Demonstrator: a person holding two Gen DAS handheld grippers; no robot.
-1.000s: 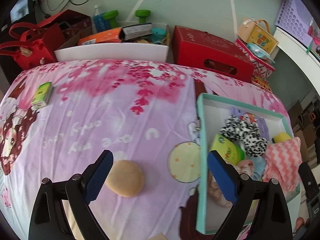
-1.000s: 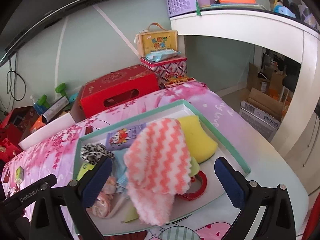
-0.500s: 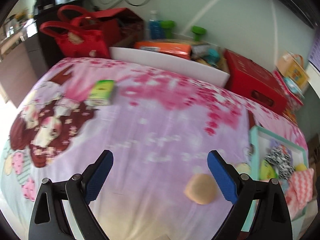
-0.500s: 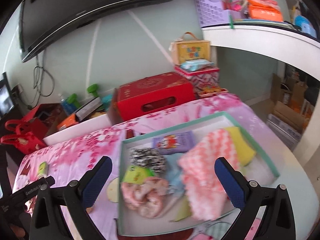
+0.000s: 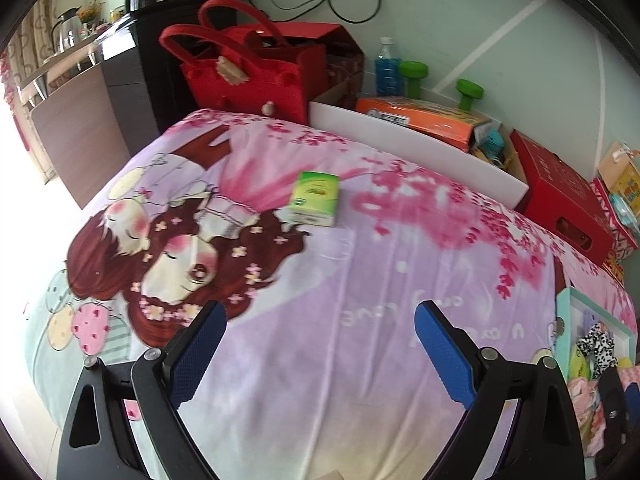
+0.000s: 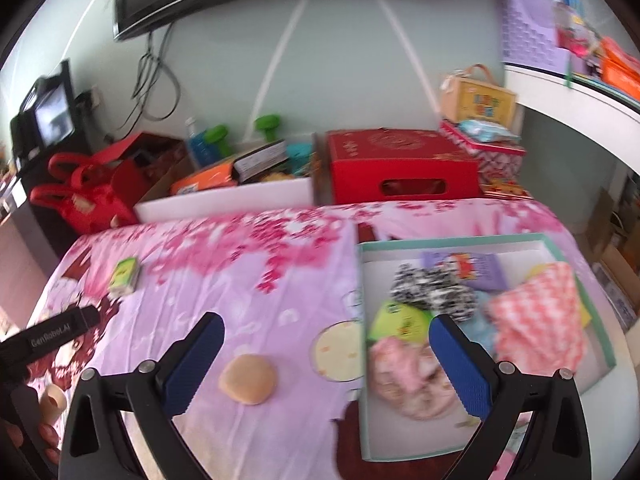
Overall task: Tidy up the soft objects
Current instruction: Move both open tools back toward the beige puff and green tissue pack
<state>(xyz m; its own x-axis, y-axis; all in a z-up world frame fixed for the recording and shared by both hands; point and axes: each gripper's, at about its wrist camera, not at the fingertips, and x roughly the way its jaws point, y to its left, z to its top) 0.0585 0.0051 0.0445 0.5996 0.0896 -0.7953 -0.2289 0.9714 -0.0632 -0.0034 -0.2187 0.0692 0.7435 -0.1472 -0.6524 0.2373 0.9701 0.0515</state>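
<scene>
A green and white tissue pack (image 5: 315,198) lies on the pink printed blanket (image 5: 320,340), well ahead of my open left gripper (image 5: 318,346), which holds nothing. In the right wrist view the same tissue pack (image 6: 125,277) sits far left, and a round tan sponge puff (image 6: 248,378) lies just ahead of my open, empty right gripper (image 6: 326,354). The teal-rimmed box (image 6: 608,354) at right holds a pink zigzag cloth (image 6: 538,316), a black-and-white scrunchie (image 6: 434,290), a green pack (image 6: 398,320) and a pink bundle (image 6: 404,376). The left gripper's body (image 6: 44,340) shows at far left.
Behind the blanket stand a red felt bag (image 5: 252,68), a white bin (image 5: 416,148) of packets, a red carton (image 5: 560,196) and green dumbbells (image 5: 436,80). A dark cabinet (image 5: 120,92) is at left; a white shelf (image 6: 572,100) curves at right.
My left gripper has swung left, away from the box and sponge puff, and now faces the tissue pack. My right gripper has turned left from the box towards the sponge puff.
</scene>
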